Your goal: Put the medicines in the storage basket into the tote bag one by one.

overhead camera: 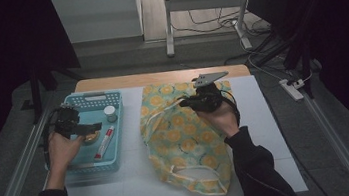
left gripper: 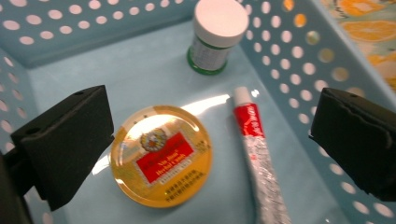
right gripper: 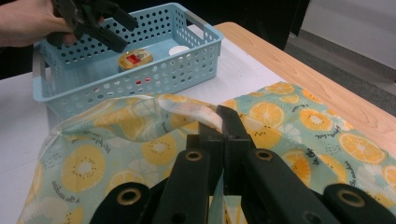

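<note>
A yellow round tin (left gripper: pixel 161 156) with a red label lies flat on the floor of a blue perforated basket (left gripper: pixel 116 60). Beside it are a red and silver tube (left gripper: pixel 257 144) and a small white-capped jar (left gripper: pixel 218 35). My left gripper (left gripper: pixel 212 140) hangs open just above the tin, one pad on each side, touching nothing. In the high view it (overhead camera: pixel 88 128) is over the basket (overhead camera: pixel 91 95). My right gripper (right gripper: pixel 224 119) is shut on the raised rim of a fabric bag (right gripper: pixel 116 158) printed with orange slices, holding its mouth up. The bag (overhead camera: pixel 183 142) lies mid-table.
A white mat (overhead camera: pixel 265 117) covers the wooden table (overhead camera: pixel 160 77). The basket (right gripper: pixel 201 37) stands close to the bag's left side. Dark floor, cables and a power strip (overhead camera: pixel 292 88) lie beyond the table's right edge.
</note>
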Motion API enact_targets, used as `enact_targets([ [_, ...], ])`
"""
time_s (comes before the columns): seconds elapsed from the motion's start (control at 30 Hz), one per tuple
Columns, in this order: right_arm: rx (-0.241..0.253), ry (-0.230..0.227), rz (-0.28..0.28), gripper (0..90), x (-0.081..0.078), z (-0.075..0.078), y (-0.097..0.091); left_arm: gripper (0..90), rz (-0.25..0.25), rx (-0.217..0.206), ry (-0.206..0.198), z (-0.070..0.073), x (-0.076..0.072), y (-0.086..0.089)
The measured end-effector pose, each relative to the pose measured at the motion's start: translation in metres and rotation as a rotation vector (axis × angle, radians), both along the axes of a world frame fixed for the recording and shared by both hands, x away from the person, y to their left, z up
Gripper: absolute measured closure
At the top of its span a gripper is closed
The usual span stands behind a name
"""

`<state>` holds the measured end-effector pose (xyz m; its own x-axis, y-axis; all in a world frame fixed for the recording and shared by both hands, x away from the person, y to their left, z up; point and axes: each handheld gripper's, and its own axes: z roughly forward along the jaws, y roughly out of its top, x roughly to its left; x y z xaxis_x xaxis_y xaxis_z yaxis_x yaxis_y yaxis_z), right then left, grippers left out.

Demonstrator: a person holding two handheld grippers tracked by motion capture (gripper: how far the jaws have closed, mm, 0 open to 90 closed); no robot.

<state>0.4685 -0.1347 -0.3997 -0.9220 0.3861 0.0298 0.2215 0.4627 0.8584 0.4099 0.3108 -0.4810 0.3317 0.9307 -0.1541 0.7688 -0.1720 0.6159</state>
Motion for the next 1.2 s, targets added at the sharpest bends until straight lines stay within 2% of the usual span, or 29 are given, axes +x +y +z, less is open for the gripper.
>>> enact_targets([
  [0.23,0.002,-0.001,-0.001,89.8,0.000,0.001,-0.001,0.0,0.019,0.040,0.043,-0.015,0.010,0.000],
  [0.43,0.002,-0.004,0.004,89.8,-0.001,0.002,0.000,0.0,0.038,0.093,0.110,-0.026,0.020,0.000],
  [0.8,0.002,-0.007,0.009,89.8,-0.001,0.002,0.000,0.0,0.061,0.106,0.232,-0.039,0.029,0.001],
  [0.9,0.002,-0.008,0.009,89.8,-0.001,0.002,0.000,0.0,0.065,0.125,0.270,-0.041,0.030,0.000],
  [0.97,0.002,-0.007,0.009,89.8,-0.001,0.002,0.000,2.7,0.086,0.111,0.288,-0.041,0.031,0.001],
  [1.03,0.001,-0.008,0.009,89.8,-0.001,0.002,0.000,5.4,0.096,0.122,0.288,-0.041,0.031,0.001],
  [1.17,0.001,-0.009,0.009,89.8,-0.001,0.003,0.000,19.4,0.086,0.126,0.300,-0.041,0.031,0.000],
  [1.2,0.001,-0.009,0.009,89.8,-0.001,0.002,0.000,19.5,0.088,0.123,0.302,-0.040,0.031,0.000],
])
